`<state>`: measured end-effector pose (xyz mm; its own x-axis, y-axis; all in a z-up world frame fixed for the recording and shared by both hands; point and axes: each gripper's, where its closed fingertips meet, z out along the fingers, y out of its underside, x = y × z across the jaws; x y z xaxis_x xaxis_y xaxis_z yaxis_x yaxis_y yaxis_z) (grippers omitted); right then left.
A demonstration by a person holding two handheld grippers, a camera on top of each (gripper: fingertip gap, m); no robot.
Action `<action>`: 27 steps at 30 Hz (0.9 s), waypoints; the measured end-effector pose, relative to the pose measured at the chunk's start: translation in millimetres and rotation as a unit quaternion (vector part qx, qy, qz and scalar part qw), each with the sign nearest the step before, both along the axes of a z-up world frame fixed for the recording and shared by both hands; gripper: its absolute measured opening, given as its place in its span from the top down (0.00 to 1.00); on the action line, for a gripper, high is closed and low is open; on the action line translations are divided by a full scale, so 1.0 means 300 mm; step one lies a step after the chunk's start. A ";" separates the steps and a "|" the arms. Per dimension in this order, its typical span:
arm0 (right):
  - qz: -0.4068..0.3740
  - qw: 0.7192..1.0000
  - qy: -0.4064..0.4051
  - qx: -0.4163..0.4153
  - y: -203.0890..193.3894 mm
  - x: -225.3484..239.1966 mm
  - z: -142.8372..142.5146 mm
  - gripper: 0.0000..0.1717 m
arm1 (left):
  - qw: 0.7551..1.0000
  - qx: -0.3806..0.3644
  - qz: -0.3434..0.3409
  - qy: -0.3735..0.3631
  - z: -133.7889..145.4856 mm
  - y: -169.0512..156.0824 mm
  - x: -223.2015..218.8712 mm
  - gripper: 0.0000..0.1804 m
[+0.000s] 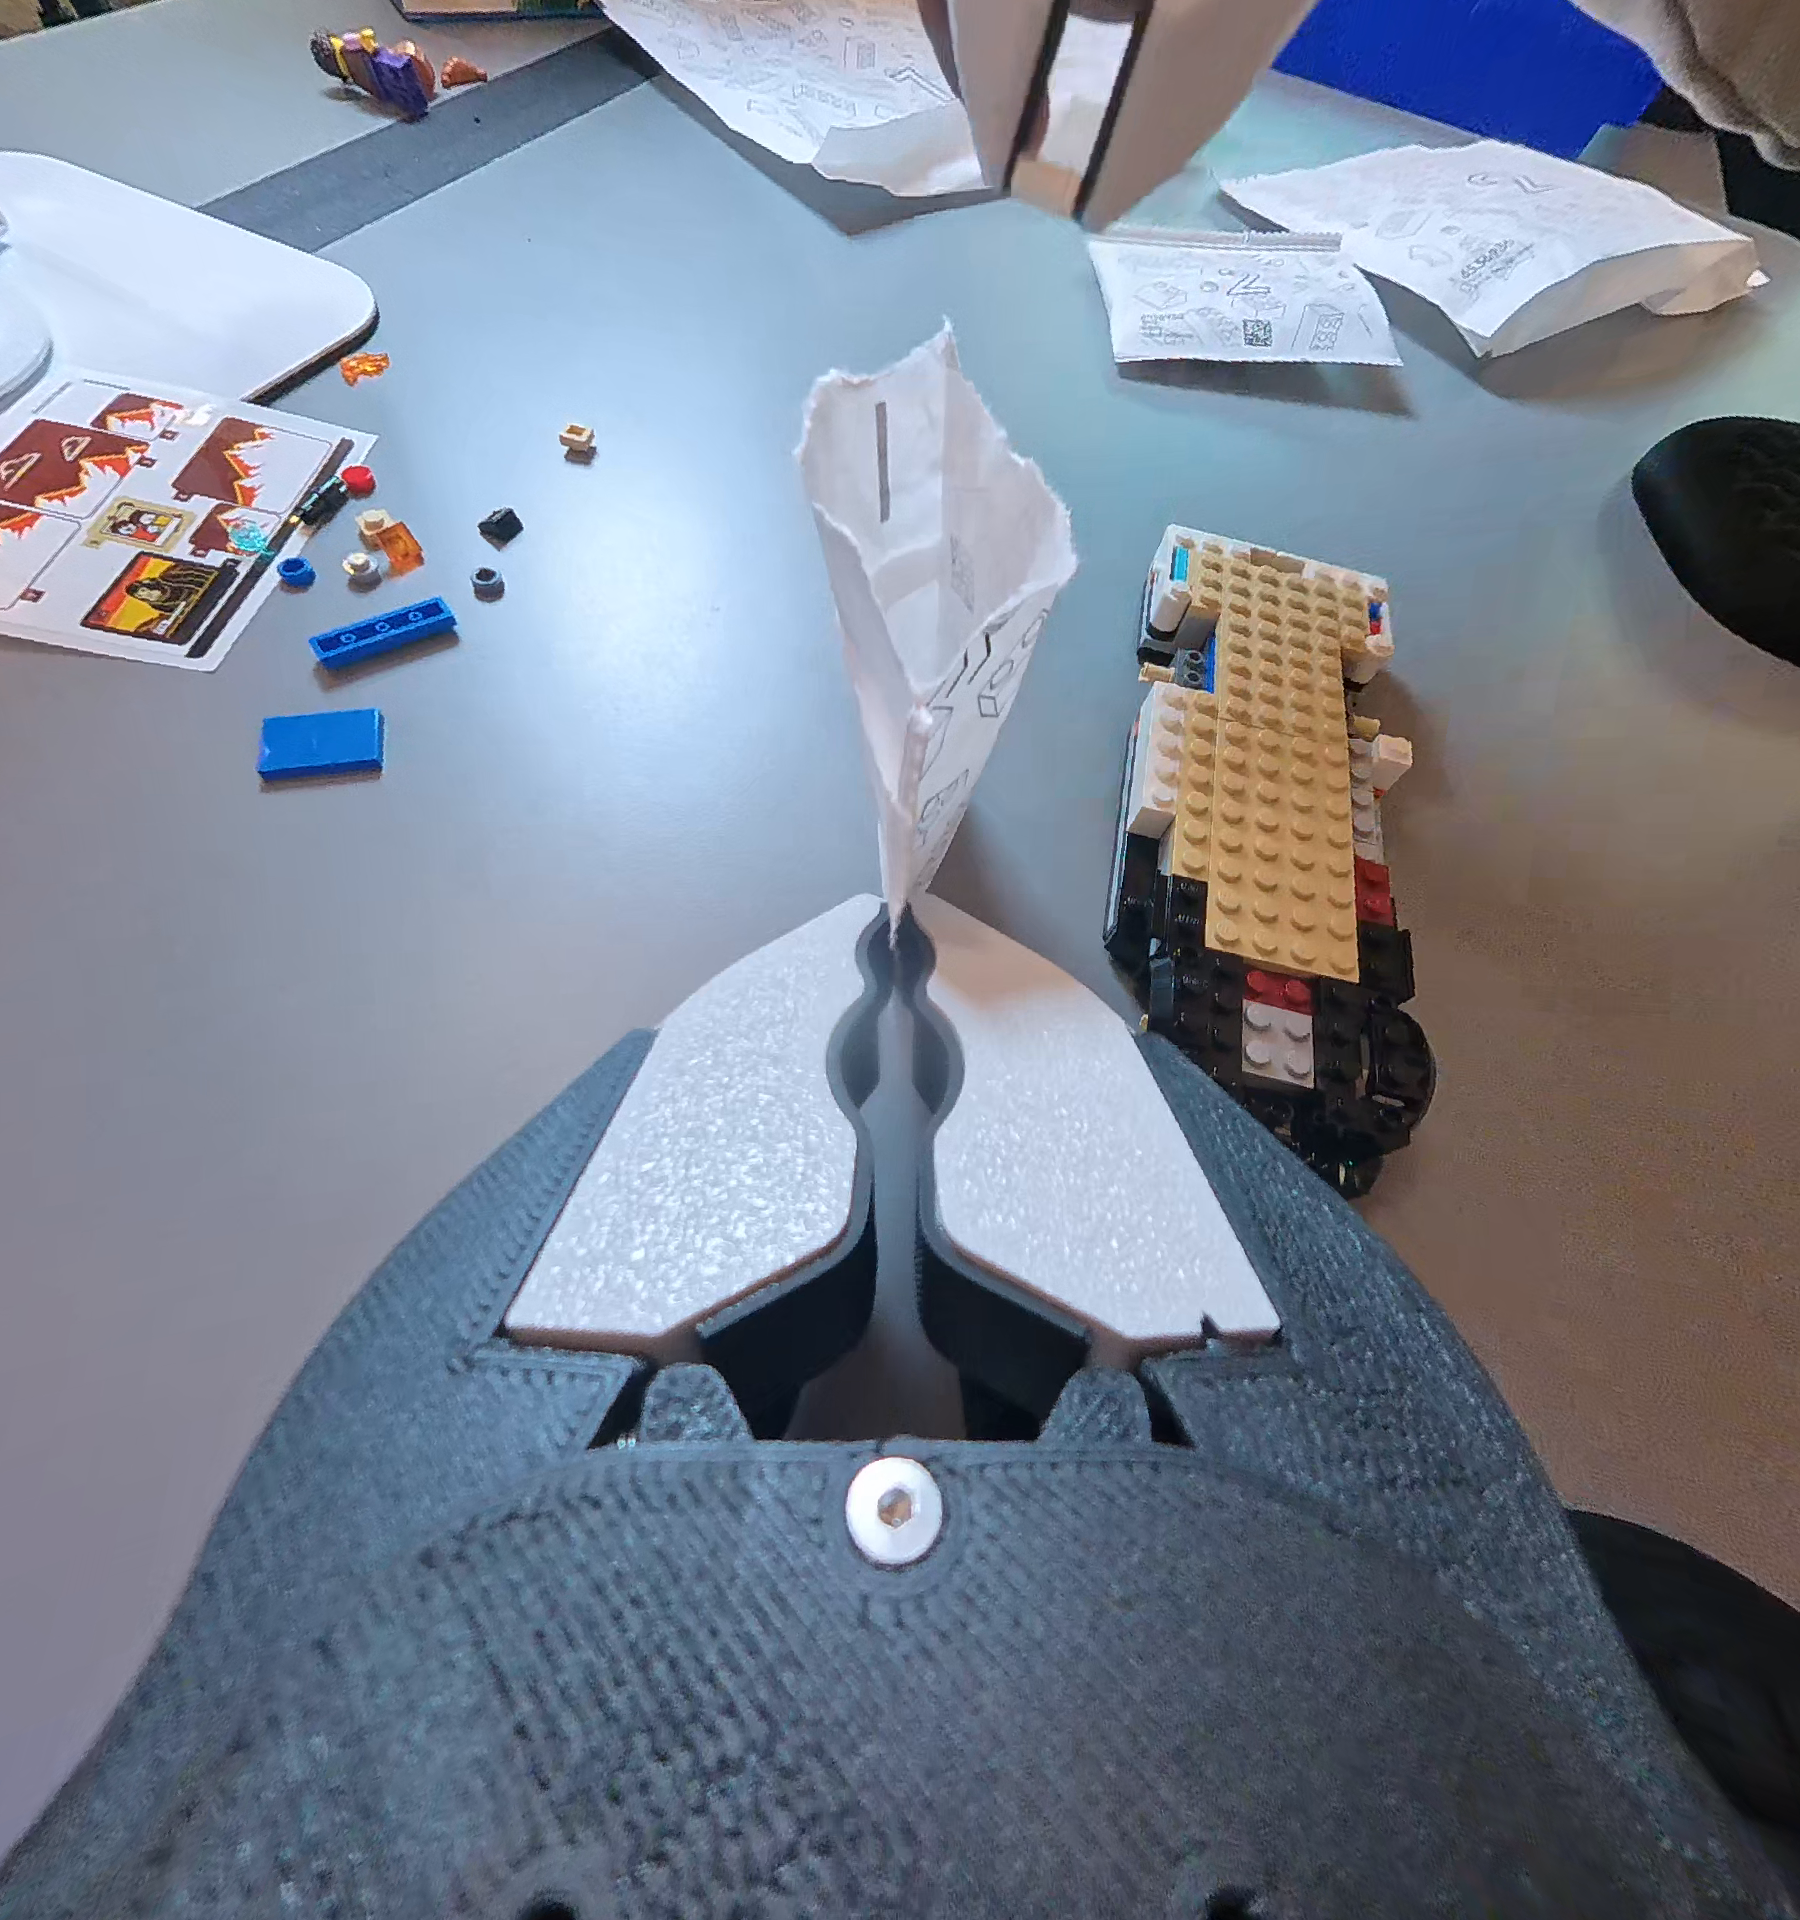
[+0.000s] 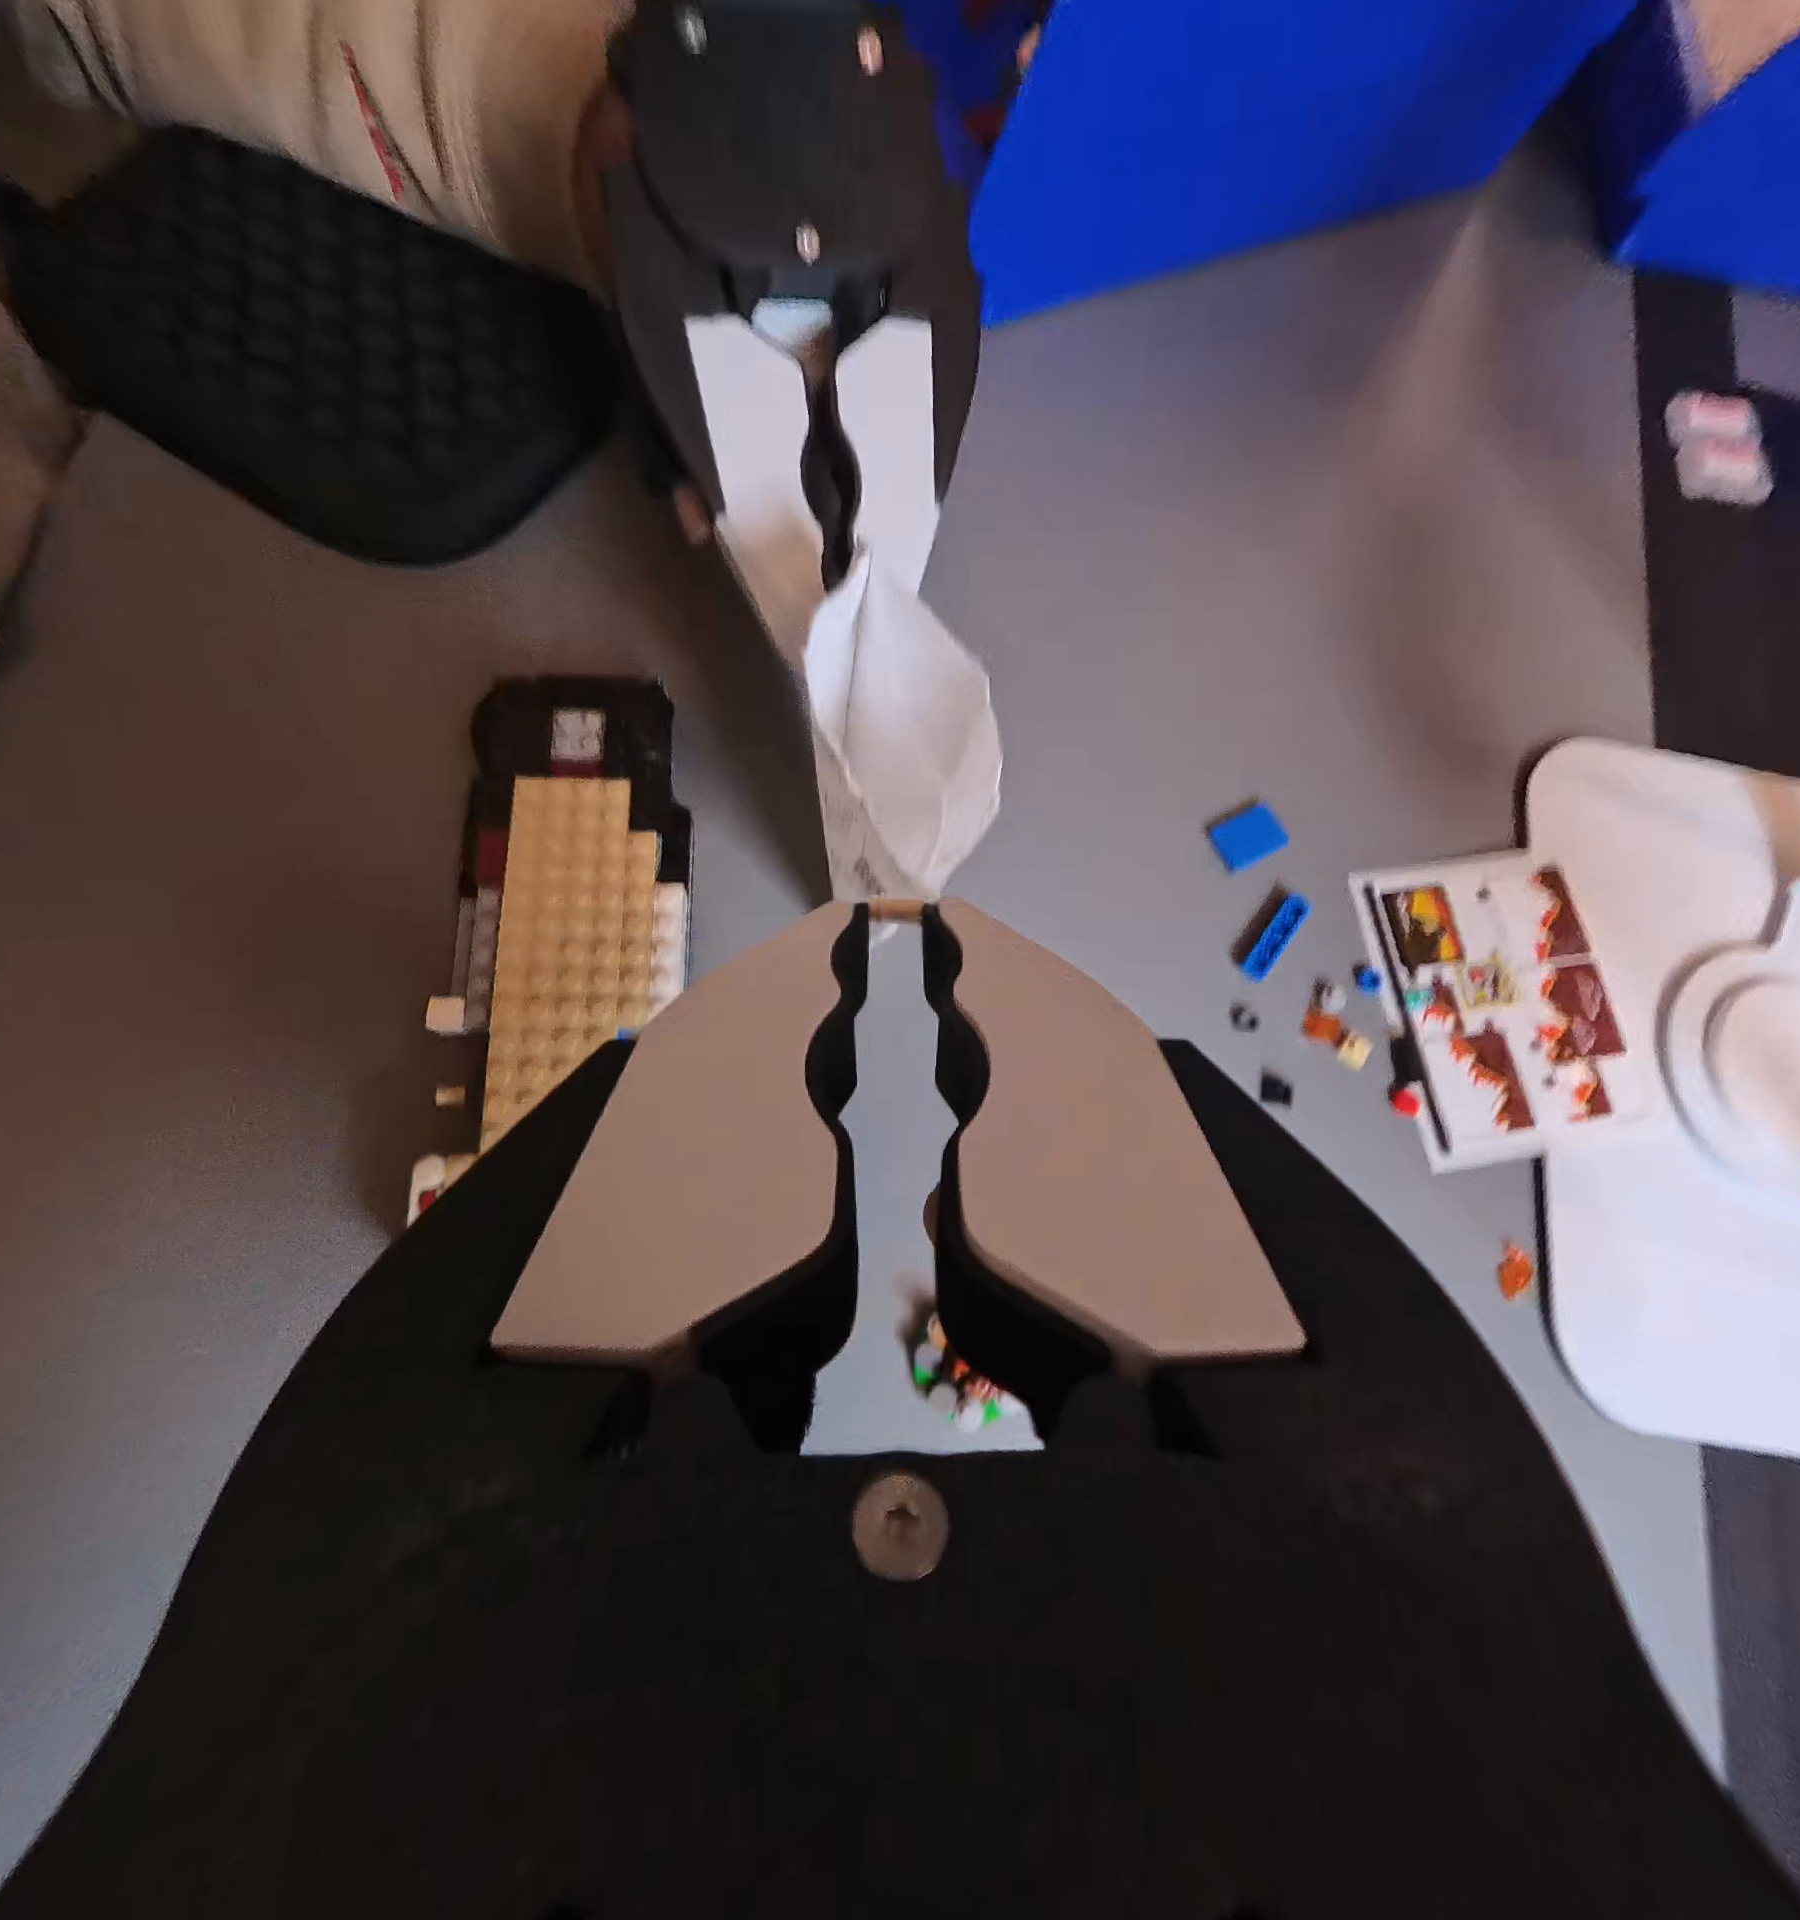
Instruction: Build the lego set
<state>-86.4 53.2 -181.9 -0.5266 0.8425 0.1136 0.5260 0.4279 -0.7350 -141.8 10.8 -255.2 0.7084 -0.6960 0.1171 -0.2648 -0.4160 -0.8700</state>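
My left gripper (image 1: 901, 920) is shut on the bottom corner of a torn-open white paper bag (image 1: 937, 582) and holds it upright above the grey table (image 1: 563, 935). My right gripper (image 2: 894, 914) is shut on a small tan brick (image 2: 894, 909), pinched at the fingertips just in front of the bag's open mouth (image 2: 901, 748). The left wrist view shows the right gripper (image 1: 1047, 197) at the top with the tan brick (image 1: 1041, 179) between its fingers. The right wrist view shows the left gripper (image 2: 836, 566) holding the bag. A brick model with a tan studded top (image 1: 1280, 821) lies to the right of the bag.
Loose small bricks (image 1: 387, 551), two blue plates (image 1: 322, 743) and a sticker sheet (image 1: 96, 520) lie at the left, by a white stand base (image 1: 179, 291). More white printed bags (image 1: 1478, 239) lie at the far right. A black chair part (image 1: 1758, 551) and a blue box (image 2: 1239, 135) border the table. There is about 11 centimeters between the tips of the two grippers.
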 end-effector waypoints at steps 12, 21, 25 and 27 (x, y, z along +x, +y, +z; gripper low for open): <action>0.054 0.997 -0.047 0.038 -0.066 -0.105 -0.061 0.89 | 1.000 0.013 -0.006 0.014 0.006 -0.006 0.010 1.00; -0.075 0.996 -0.026 0.048 0.207 -0.193 -0.066 0.88 | 1.000 0.012 -0.008 0.016 0.007 -0.008 0.012 1.00; -0.122 0.987 -0.099 0.038 0.319 -0.246 -0.237 0.88 | 1.000 0.013 -0.007 0.017 0.008 -0.007 0.010 1.00; -0.127 0.984 -0.121 0.023 0.329 -0.270 -0.278 0.88 | 1.000 0.012 -0.007 0.015 0.007 -0.007 0.009 1.00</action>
